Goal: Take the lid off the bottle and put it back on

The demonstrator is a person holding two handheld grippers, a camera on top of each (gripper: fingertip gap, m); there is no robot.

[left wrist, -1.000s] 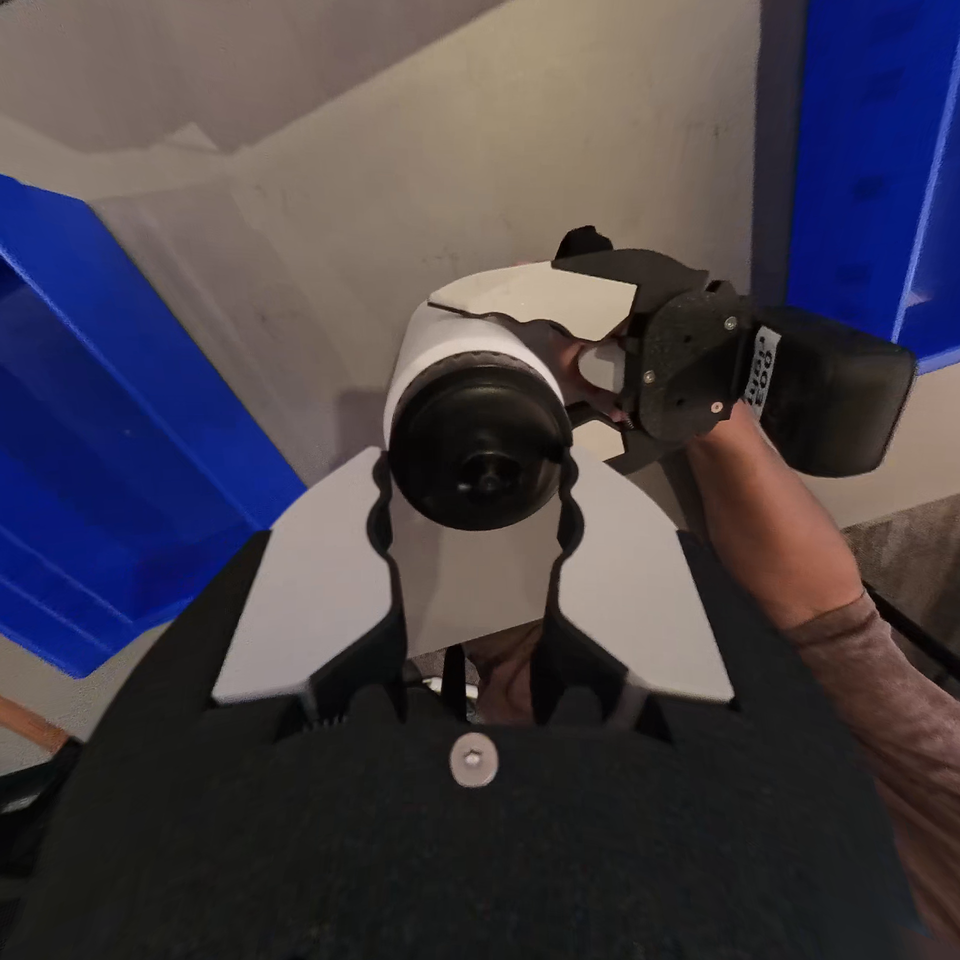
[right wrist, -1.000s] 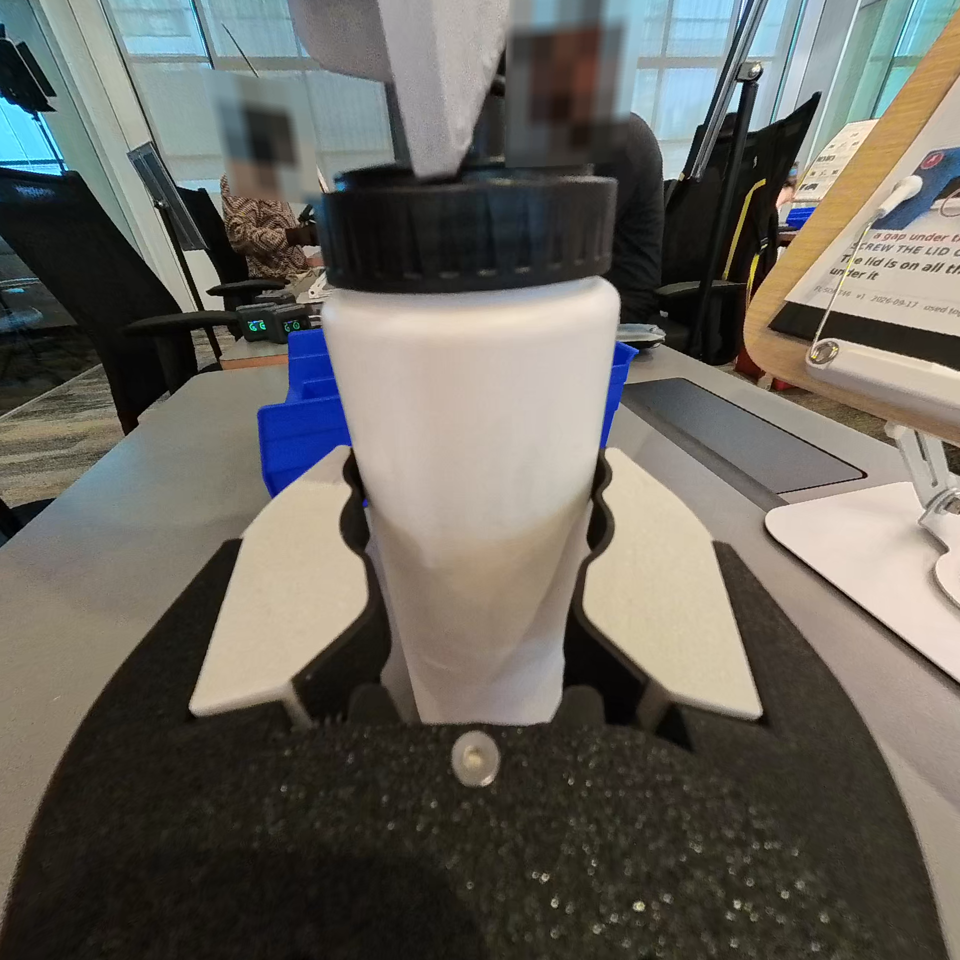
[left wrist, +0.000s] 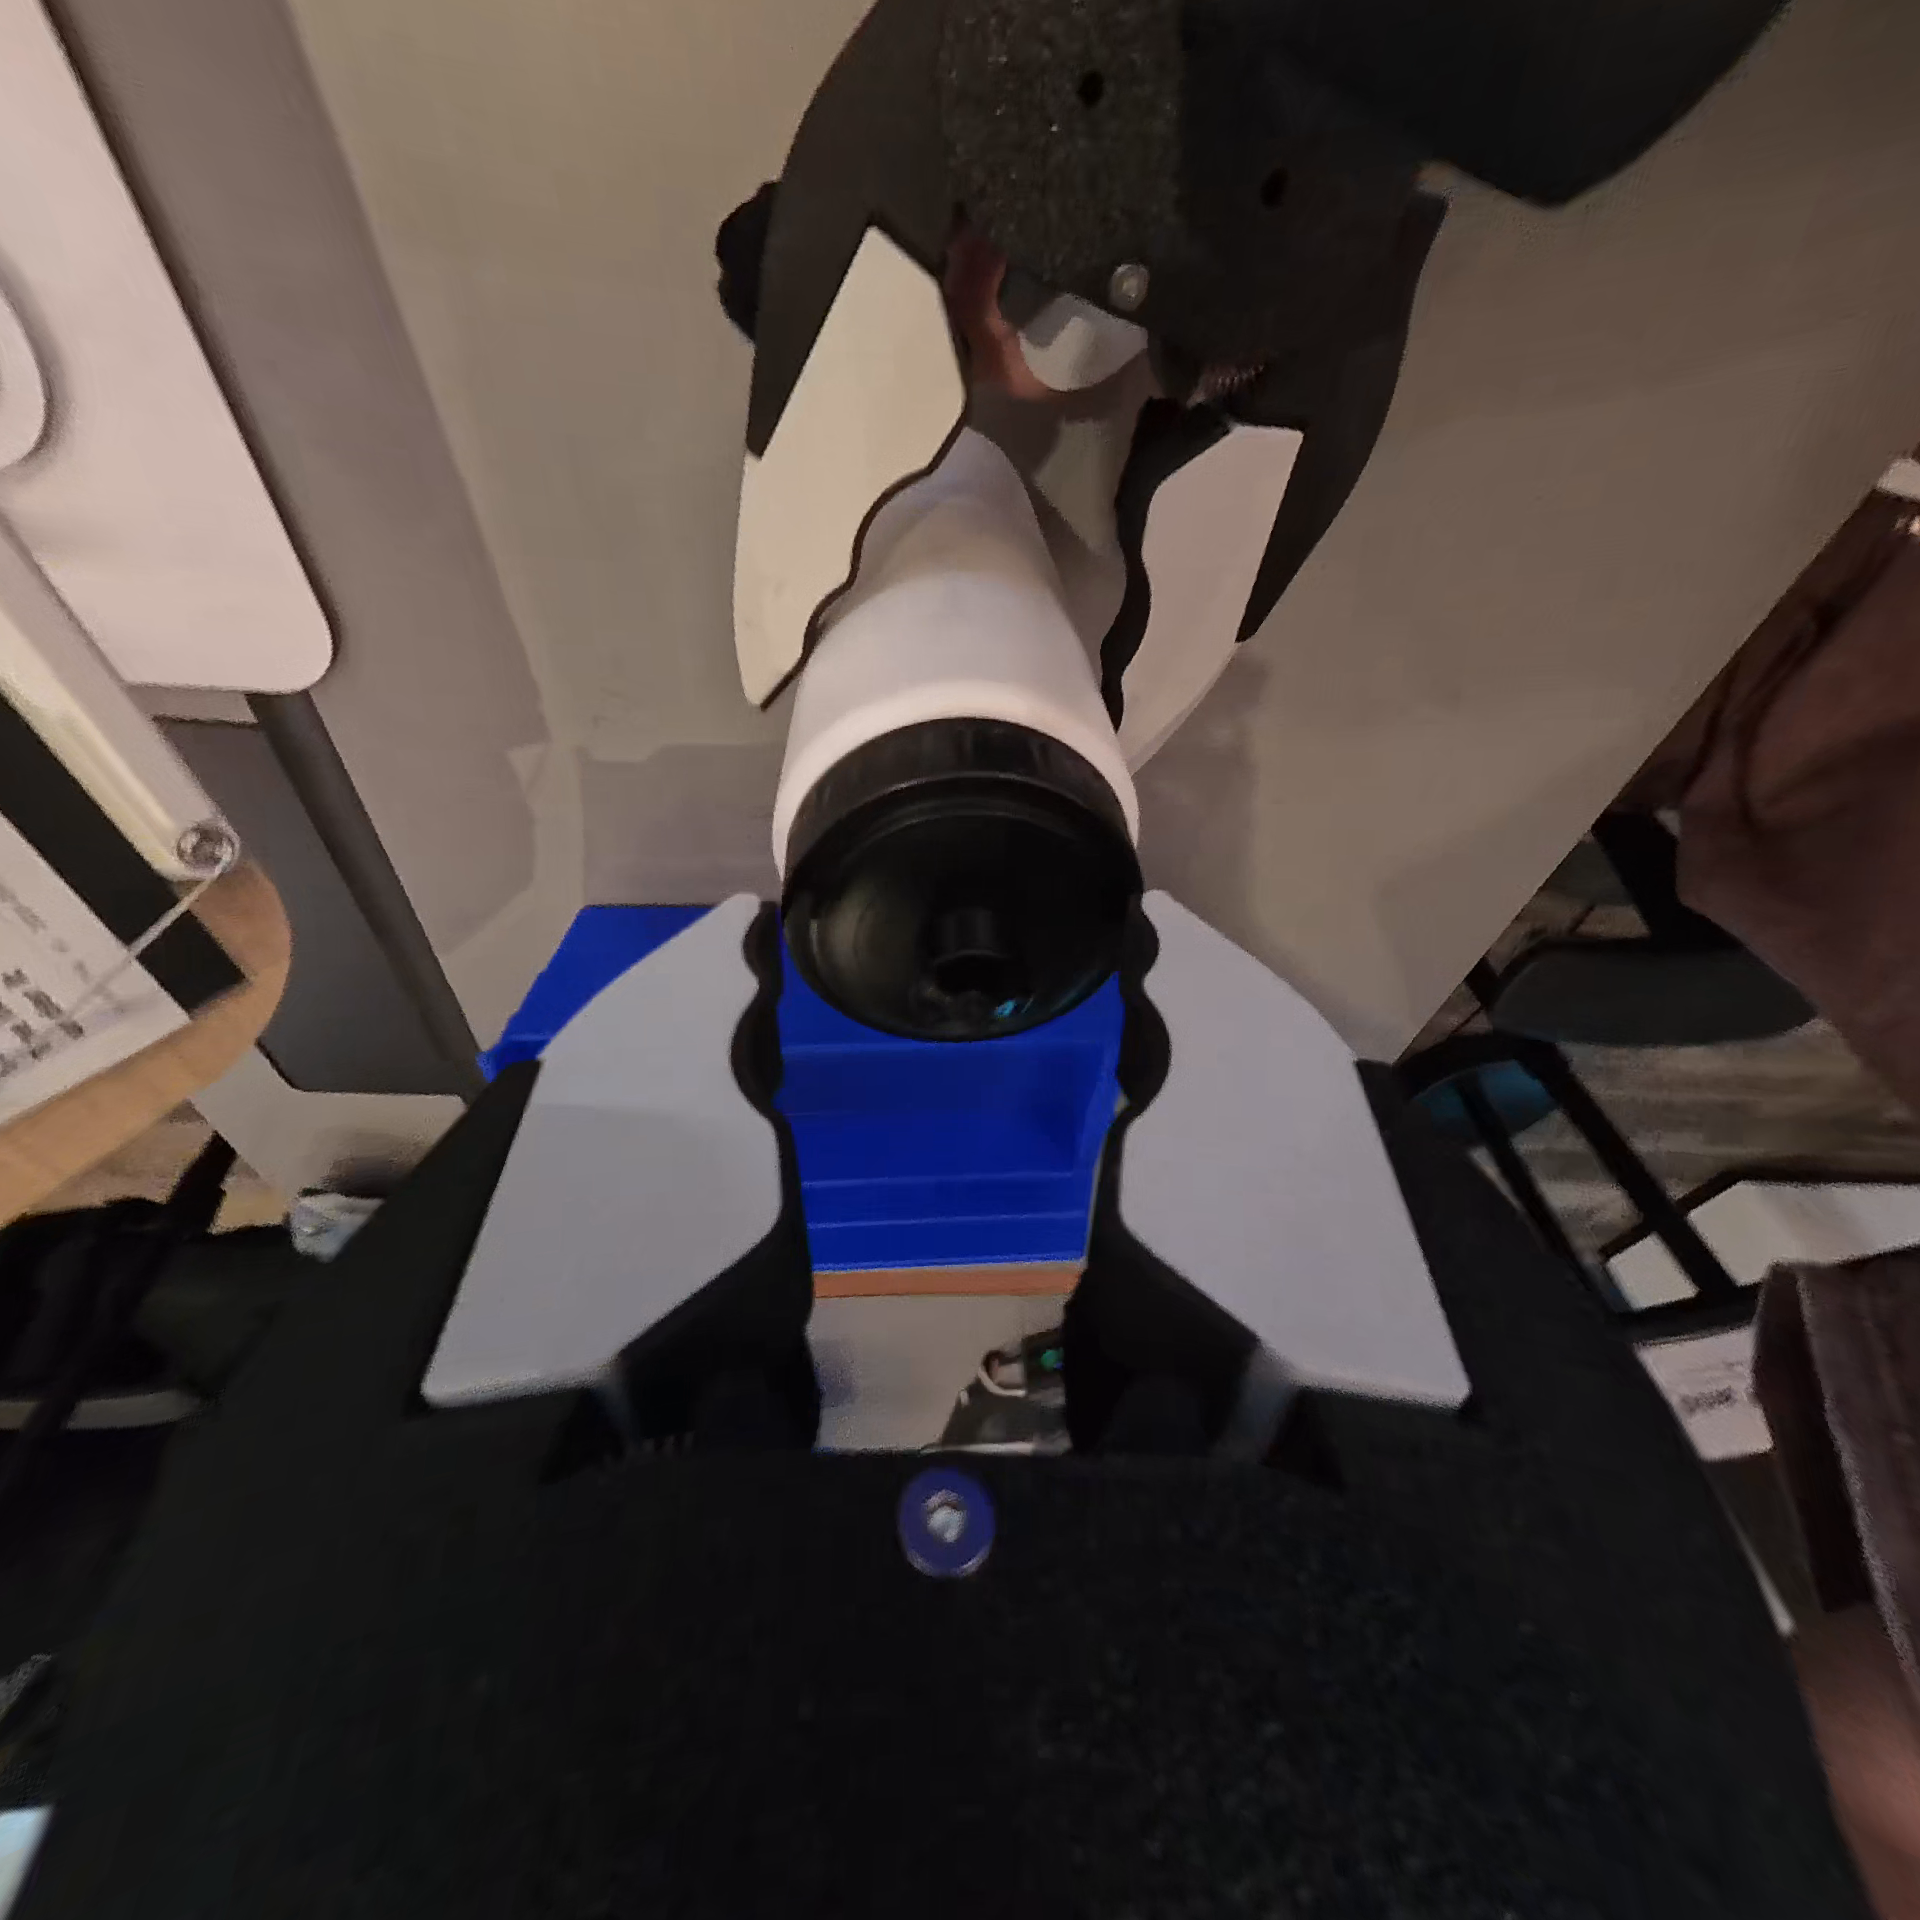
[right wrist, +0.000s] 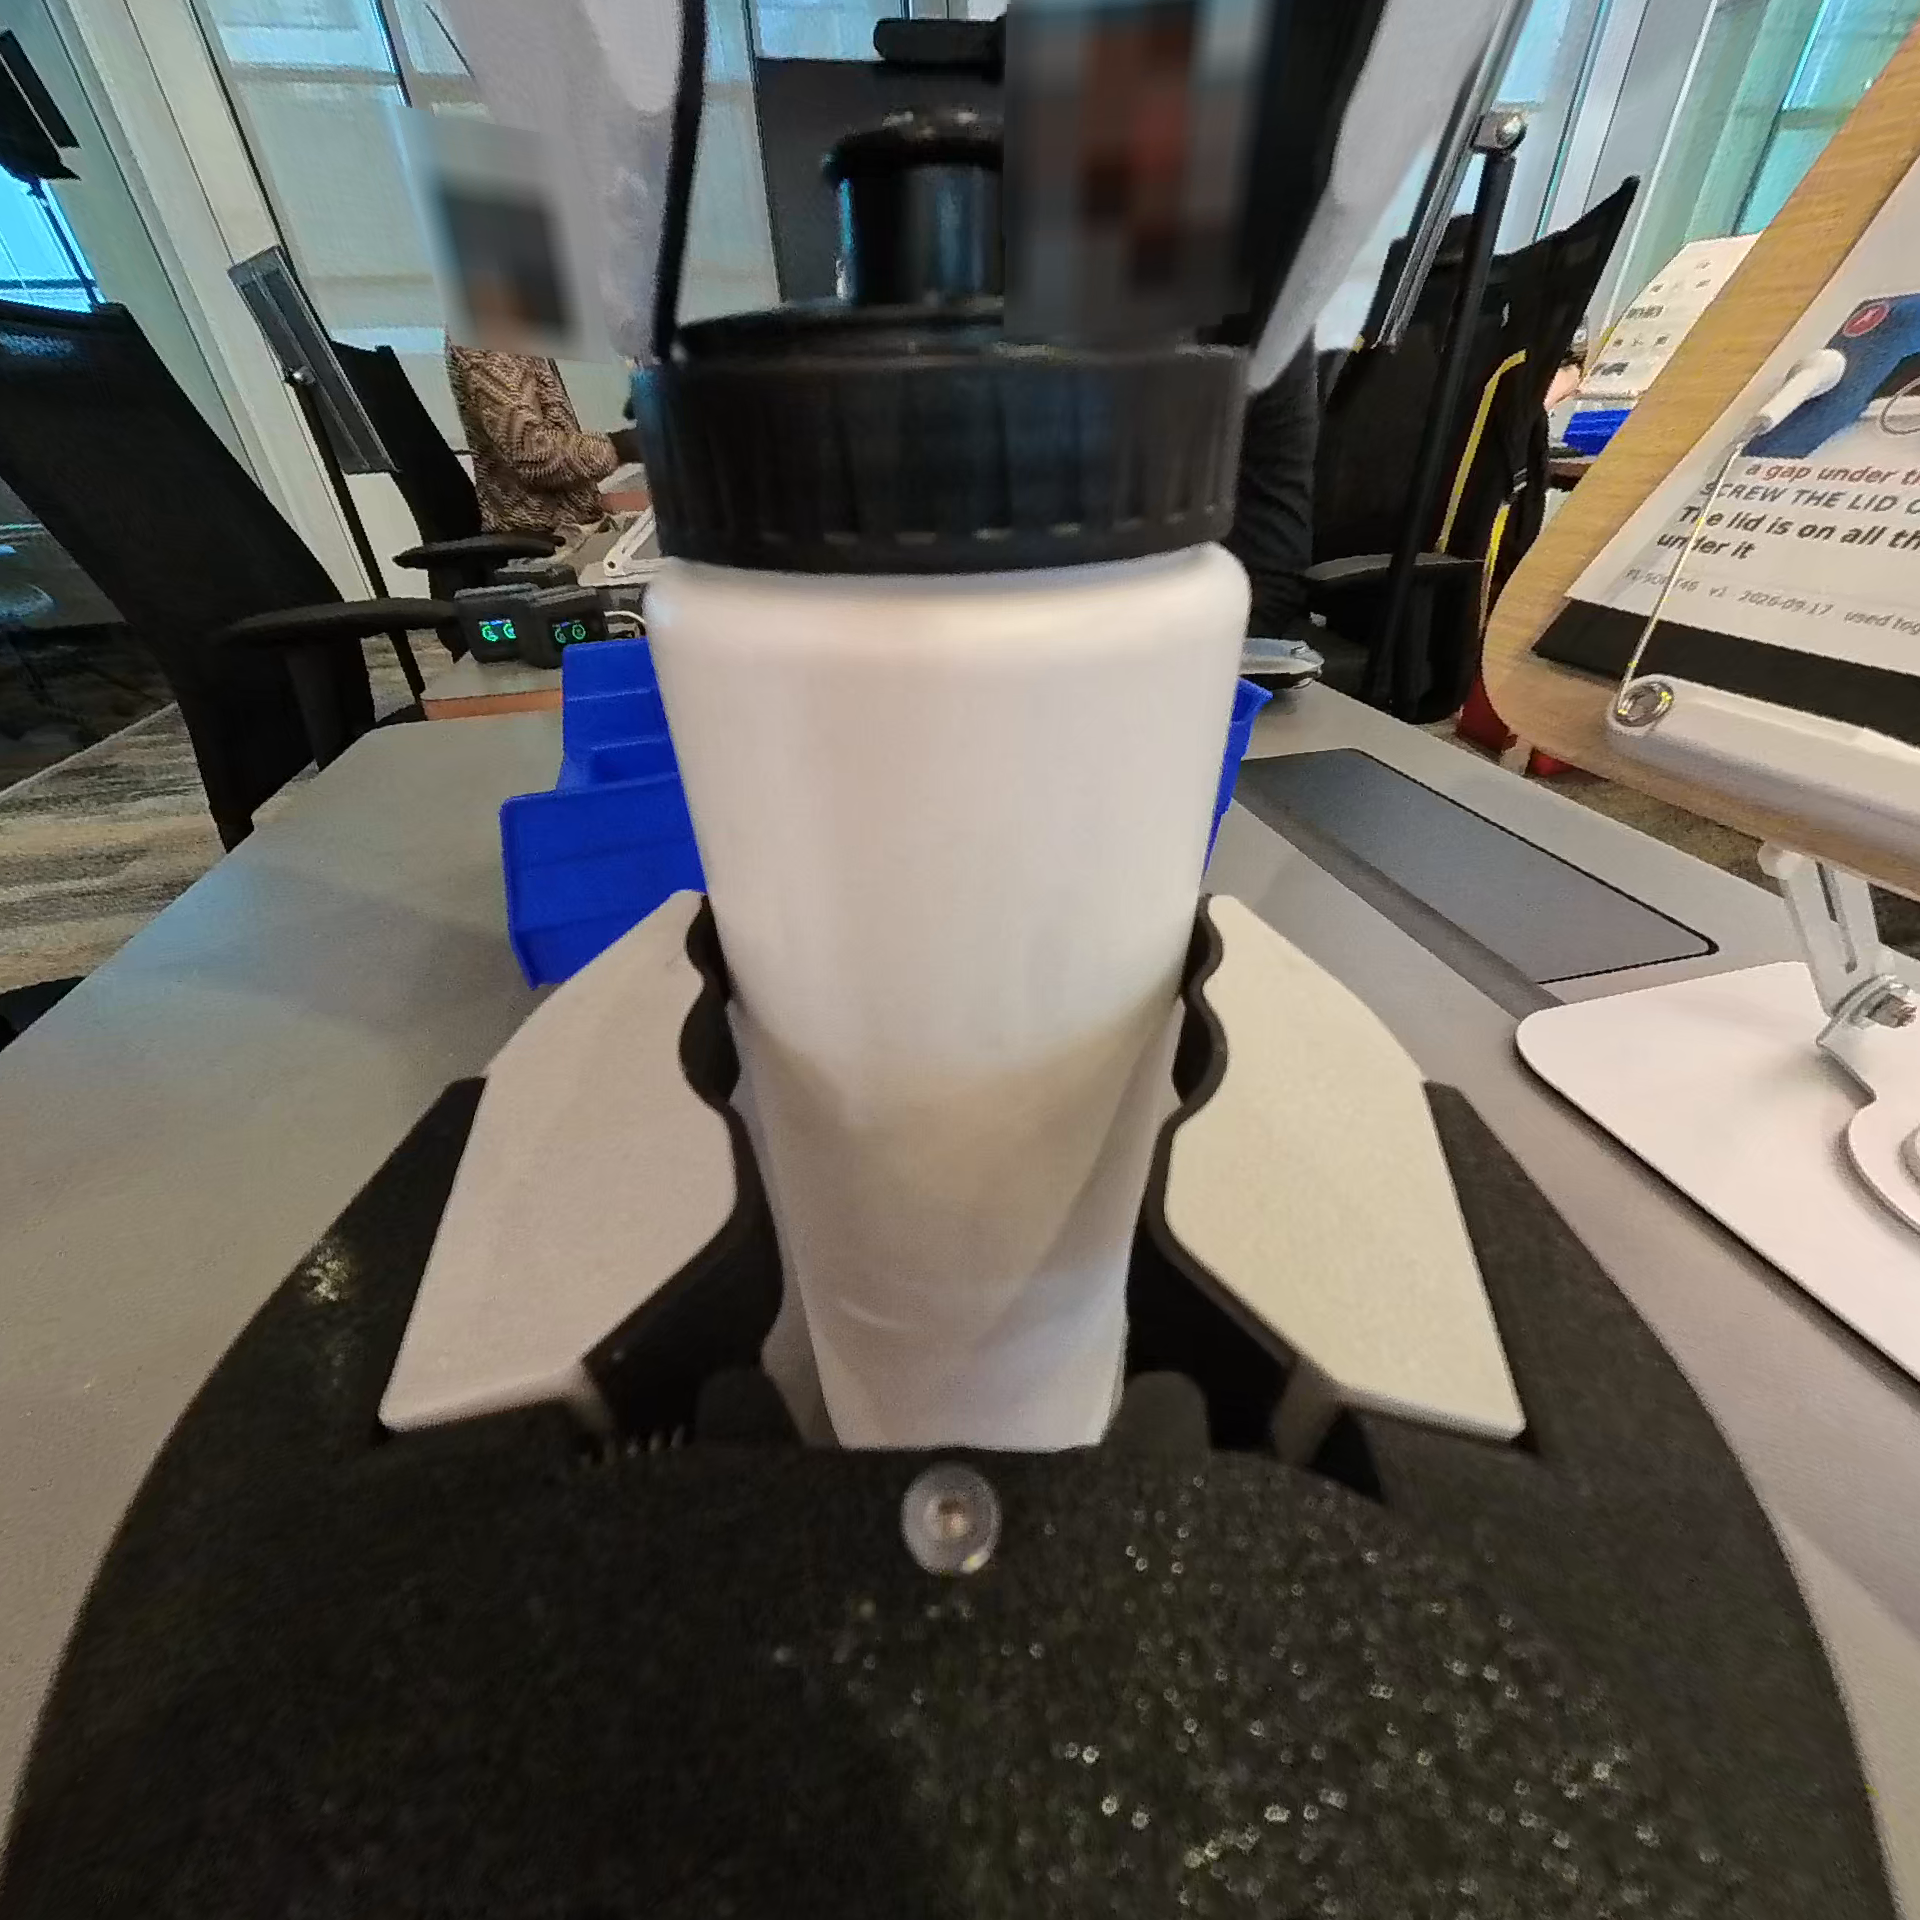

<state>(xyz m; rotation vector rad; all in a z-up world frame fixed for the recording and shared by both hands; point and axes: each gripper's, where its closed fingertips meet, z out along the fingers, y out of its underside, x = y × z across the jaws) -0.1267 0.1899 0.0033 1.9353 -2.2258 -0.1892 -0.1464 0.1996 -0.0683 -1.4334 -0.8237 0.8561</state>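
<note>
A white bottle point(right wrist: 945, 810) with a black screw lid point(right wrist: 945, 457) stands upright above the grey table point(right wrist: 260, 935). My right gripper point(right wrist: 951, 935) is shut on the bottle's lower body, both pads pressed to its sides. It also shows in the left wrist view point(left wrist: 956, 644), gripping the bottle point(left wrist: 935, 707) from the far side. My left gripper point(left wrist: 951, 935) looks down on the lid point(left wrist: 956, 914) and is shut on it, its fingertips point(left wrist: 764, 935) against the rim on both sides. In the right wrist view its blurred pale fingers point(right wrist: 582, 208) come down to the lid. The lid sits on the bottle.
A blue bin point(right wrist: 592, 831) stands on the table just behind the bottle; it also shows in the left wrist view point(left wrist: 935, 1164). A white stand base point(right wrist: 1683, 1122) and a wooden board with a printed sheet point(right wrist: 1662, 468) are at the right. Chairs and people are behind.
My left gripper has turned about the lid's axis by roughly a quarter turn while staying on the lid. My right gripper and the bottle have kept their place.
</note>
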